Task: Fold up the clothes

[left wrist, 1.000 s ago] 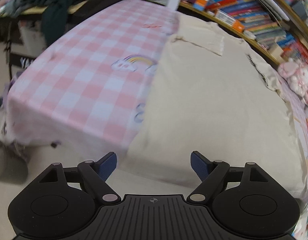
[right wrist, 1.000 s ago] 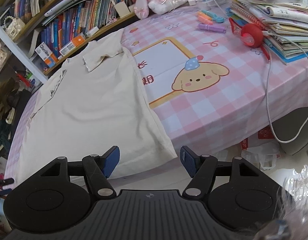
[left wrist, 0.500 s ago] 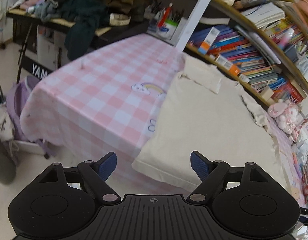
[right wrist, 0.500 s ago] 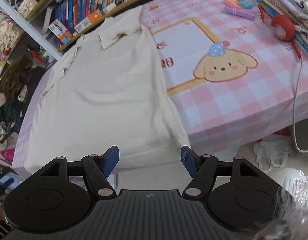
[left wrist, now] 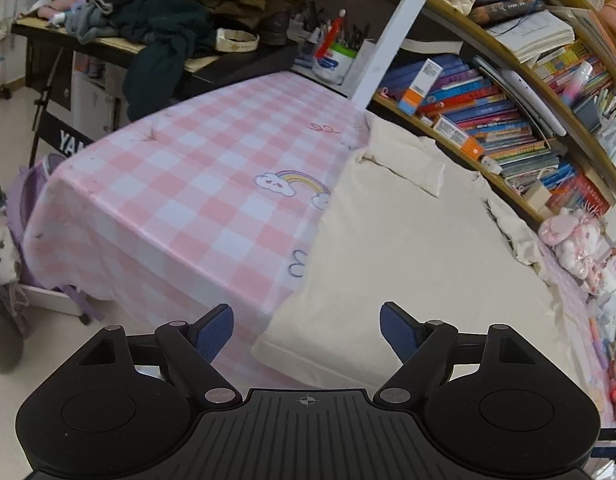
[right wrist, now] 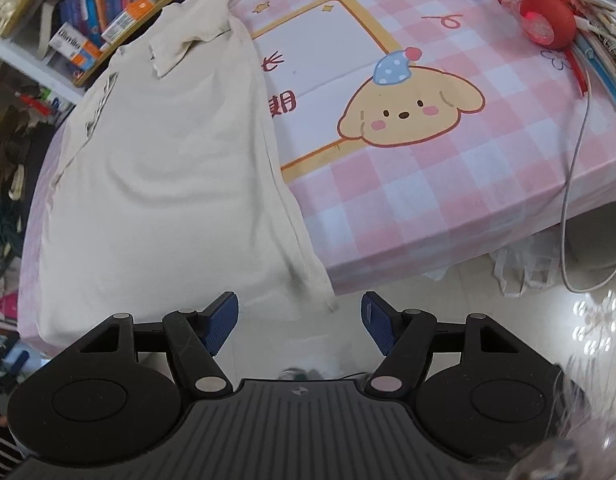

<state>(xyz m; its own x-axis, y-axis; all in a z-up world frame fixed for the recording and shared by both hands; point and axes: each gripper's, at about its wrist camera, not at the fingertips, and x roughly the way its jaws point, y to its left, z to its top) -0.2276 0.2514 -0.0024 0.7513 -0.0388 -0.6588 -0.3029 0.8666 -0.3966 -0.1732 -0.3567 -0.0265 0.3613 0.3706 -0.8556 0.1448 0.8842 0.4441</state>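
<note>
While both tools gape empty, one cream shirt (left wrist: 407, 248) lies flat.

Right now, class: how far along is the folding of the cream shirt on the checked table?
Done: the cream shirt lies spread flat on the pink checked tablecloth, collar toward the bookshelf. In hand: nothing; the left gripper and right gripper hang open near its hem corners. Left: every fold, since no crease shows.
</note>
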